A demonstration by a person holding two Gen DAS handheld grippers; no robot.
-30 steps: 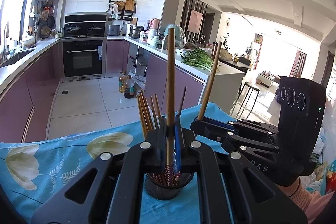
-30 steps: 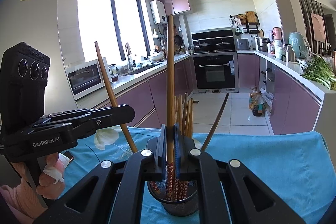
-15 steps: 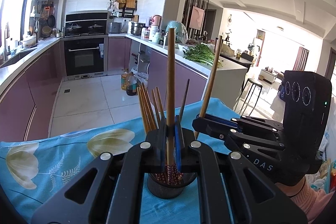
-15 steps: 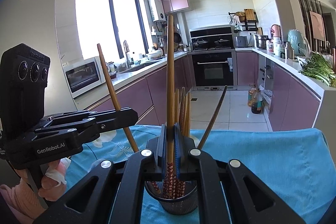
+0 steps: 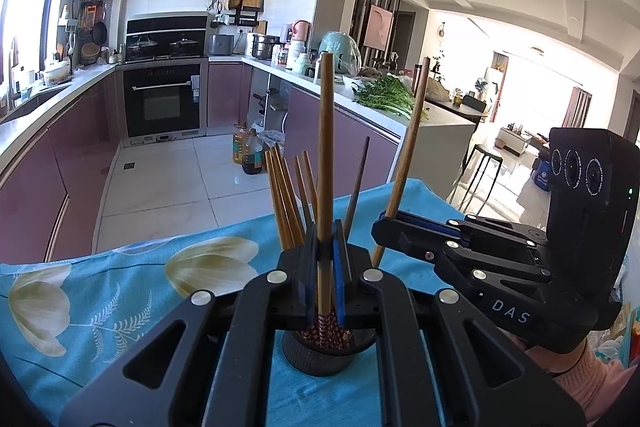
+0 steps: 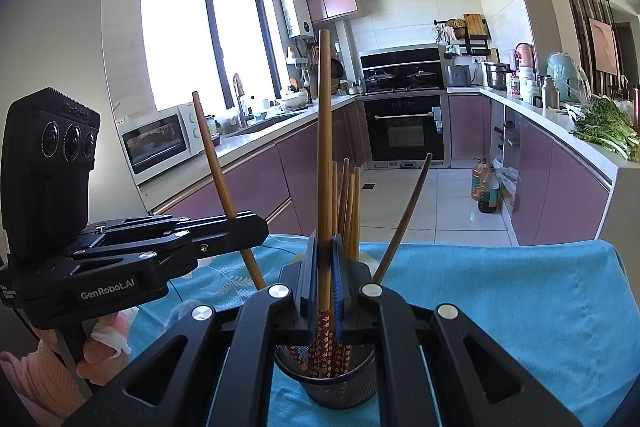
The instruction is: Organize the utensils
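Kitchen cabinets in purple run behind a table spread with a blue floral tablecloth (image 5: 100, 291), and both tools work just above it. Left gripper (image 5: 327, 255) is clamped on one wooden chopstick (image 5: 325, 163), its jaws pressed together around the shaft; the right gripper (image 6: 325, 267) is clamped the same way on its own chopstick (image 6: 325, 147). Each stick stands nearly upright, long axis vertical, plain end up and the red patterned end pointing down into the black mesh holder (image 6: 326, 383). Compared with a second ago both patterned tips sit a little deeper, now inside the holder's rim rather than just over it, though the hands have hardly shifted; I judge the insertion almost finished, with only the release left. Seen from the left wrist, the right gripper's stick leans slightly away to the right, and from the right wrist the left one leans to the left. Other chopsticks (image 6: 348, 203) already stand bunched in the holder, and one darker stick (image 6: 408, 215) tilts out to the right.
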